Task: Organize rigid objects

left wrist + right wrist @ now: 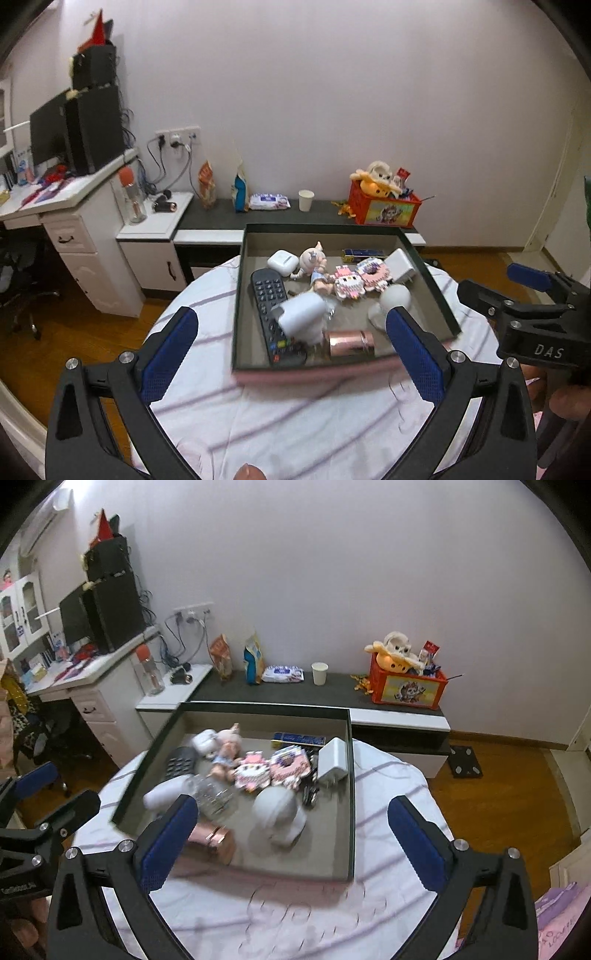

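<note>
A dark-rimmed box (432, 280) (349, 794) sits on a round table with a white striped cloth (295, 413) (388, 849). It holds a black remote (275, 317), a white earbud case (282, 261), a doll figure (314, 266) (227, 751), pink block toys (360, 278) (273, 766), a white charger (400, 266) (334, 762), a rose-gold cylinder (351, 343) (216, 840), a white round lamp (277, 812) and a white bottle (301, 317). My left gripper (291, 354) is open and empty before the box's near edge. My right gripper (291, 834) is open and empty too; it also shows in the left wrist view (517, 291).
Behind the table stands a low dark-topped cabinet (325, 214) (332, 694) with snack bags, a wipes pack, a paper cup (306, 200) and an orange toy crate (384, 208) (406, 686). A white desk (66, 206) with a monitor is at the left. The floor is wood.
</note>
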`<state>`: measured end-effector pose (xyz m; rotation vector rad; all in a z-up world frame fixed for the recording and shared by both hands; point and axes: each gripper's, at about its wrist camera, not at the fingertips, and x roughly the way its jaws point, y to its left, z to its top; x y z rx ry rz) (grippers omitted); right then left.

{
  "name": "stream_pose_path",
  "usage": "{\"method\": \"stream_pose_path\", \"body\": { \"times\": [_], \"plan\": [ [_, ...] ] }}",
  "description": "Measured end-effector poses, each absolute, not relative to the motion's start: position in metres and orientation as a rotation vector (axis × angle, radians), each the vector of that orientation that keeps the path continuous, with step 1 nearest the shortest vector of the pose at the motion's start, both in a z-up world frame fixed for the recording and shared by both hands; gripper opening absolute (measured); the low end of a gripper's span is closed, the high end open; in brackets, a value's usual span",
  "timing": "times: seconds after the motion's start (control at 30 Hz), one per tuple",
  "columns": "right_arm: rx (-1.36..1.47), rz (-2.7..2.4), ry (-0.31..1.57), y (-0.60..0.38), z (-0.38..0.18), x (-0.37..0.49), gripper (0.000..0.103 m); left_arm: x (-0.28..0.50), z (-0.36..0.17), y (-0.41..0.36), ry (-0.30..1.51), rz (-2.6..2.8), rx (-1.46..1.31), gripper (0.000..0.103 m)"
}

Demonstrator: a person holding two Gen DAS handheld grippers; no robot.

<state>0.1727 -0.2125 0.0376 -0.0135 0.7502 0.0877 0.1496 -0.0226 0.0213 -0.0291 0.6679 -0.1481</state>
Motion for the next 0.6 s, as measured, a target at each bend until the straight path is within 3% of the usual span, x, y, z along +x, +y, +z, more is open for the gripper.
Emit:
{"method": "stream_pose_path", "body": {
  "times": [0.6],
  "plan": [
    [-0.016, 0.075, 0.631, -0.191, 0.062, -0.02, 0.103, -0.034, 0.031, -0.002, 0.589, -0.074, -0.068, 0.103]
  ]
}}
